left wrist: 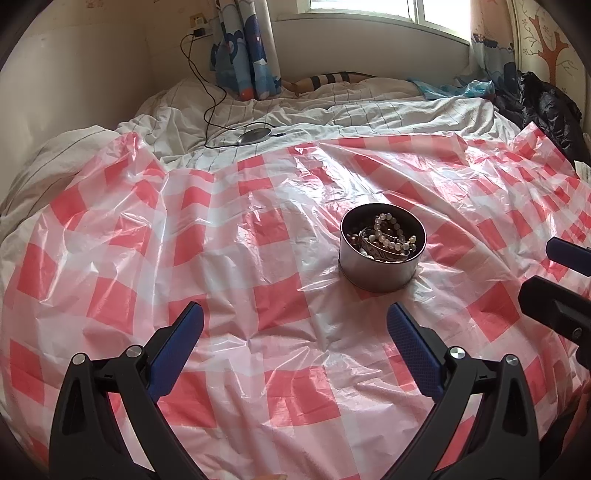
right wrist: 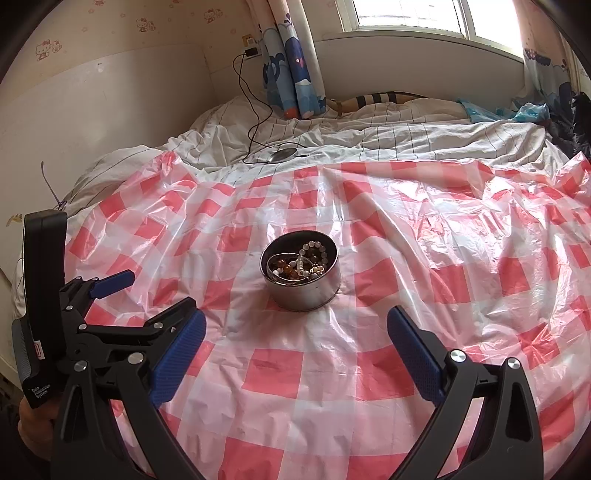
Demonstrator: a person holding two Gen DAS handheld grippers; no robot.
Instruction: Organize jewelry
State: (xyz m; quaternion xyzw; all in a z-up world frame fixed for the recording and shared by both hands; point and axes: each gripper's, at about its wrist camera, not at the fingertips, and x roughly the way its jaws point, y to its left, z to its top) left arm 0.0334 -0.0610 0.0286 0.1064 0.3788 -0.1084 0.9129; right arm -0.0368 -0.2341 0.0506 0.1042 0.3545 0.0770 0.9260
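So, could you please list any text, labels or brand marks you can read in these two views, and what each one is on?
"Data Acquisition System": white print on the black housing of the left gripper, low at the left edge of the right wrist view.
A small red-and-white label on that housing: too small to read.
Nothing readable on the round tin or the checked plastic sheet.

I am looking into a home bedroom: a bed (right wrist: 406, 136) with rumpled striped bedding lies under a window (right wrist: 410, 14), cartoon whale curtains (right wrist: 291, 74) hang beside it, kitten-print wallpaper (right wrist: 110, 33) covers the wall, and a charger cable (right wrist: 247, 96) trails from a socket.
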